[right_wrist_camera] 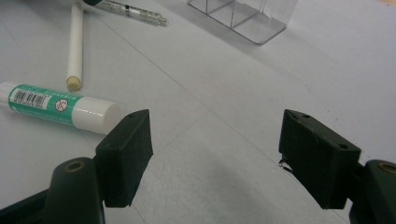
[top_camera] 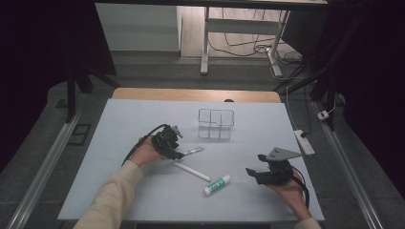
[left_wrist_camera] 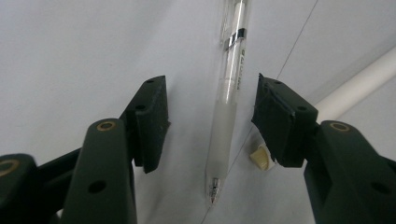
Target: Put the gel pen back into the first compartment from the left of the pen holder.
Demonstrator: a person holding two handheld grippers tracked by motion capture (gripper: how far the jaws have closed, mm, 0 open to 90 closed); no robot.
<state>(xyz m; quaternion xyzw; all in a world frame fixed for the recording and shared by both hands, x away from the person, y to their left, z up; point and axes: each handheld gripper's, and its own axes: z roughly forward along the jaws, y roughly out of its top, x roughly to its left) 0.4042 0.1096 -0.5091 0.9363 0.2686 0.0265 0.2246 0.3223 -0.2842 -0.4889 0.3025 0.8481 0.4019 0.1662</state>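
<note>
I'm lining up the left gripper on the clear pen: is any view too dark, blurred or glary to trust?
High view: dim, dark edges, clear pen small and faint. Left gripper view: evenly lit, pen readable between the open jaws of the left gripper, which look soft up close. Right gripper view: glue stick sharp, organizer slightly glary.

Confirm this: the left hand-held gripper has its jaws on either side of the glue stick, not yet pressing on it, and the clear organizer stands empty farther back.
One detail is wrong. The left hand-held gripper straddles the clear pen, not the glue stick, as the left gripper view shows. The jaws don't press on it, and the clear organizer stands empty farther back.
</note>
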